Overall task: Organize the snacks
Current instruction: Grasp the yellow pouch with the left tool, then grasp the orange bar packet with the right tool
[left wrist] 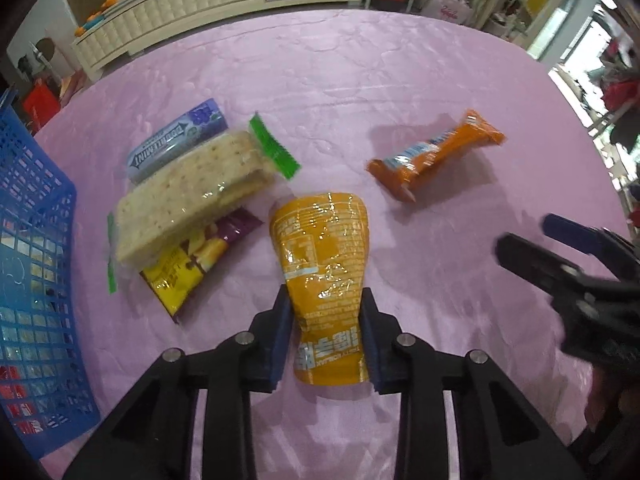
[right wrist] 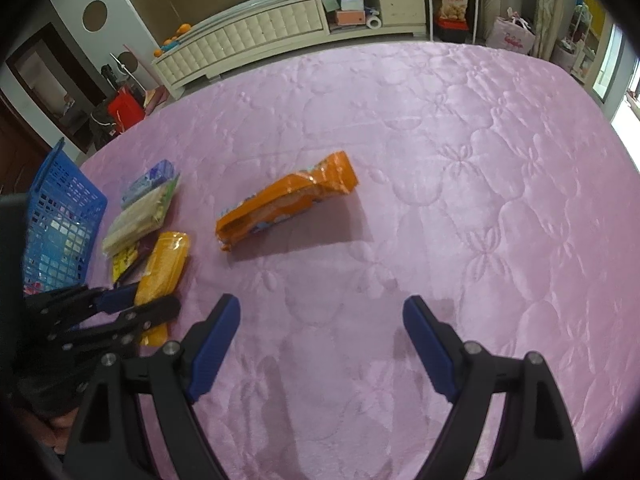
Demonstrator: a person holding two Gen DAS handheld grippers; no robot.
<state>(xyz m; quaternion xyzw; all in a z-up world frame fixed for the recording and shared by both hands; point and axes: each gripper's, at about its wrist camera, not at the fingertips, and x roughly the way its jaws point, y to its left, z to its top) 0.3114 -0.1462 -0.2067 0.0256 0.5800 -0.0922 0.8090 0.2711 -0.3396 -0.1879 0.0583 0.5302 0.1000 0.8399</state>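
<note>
My left gripper (left wrist: 325, 300) is shut on a yellow-orange snack pouch (left wrist: 320, 264), its blue pads pressed on both sides of the pouch's lower half above the pink quilted cover (left wrist: 360, 80). The right wrist view shows the same grip (right wrist: 132, 308) on the pouch (right wrist: 164, 264). My right gripper (right wrist: 320, 308) stands wide open over bare cover with nothing between its fingers; in the left wrist view it (left wrist: 528, 234) is at the right edge. An orange wrapped bar (right wrist: 288, 204) lies ahead of it, alone (left wrist: 432, 160).
A blue mesh basket (left wrist: 32, 280) with several packets inside stands at the left (right wrist: 60, 216). Beside it lie a cracker pack (left wrist: 192, 196), a blue gum pack (left wrist: 176, 144) and a yellow-purple packet (left wrist: 192, 264). A cream cabinet (right wrist: 260, 32) stands beyond the far edge.
</note>
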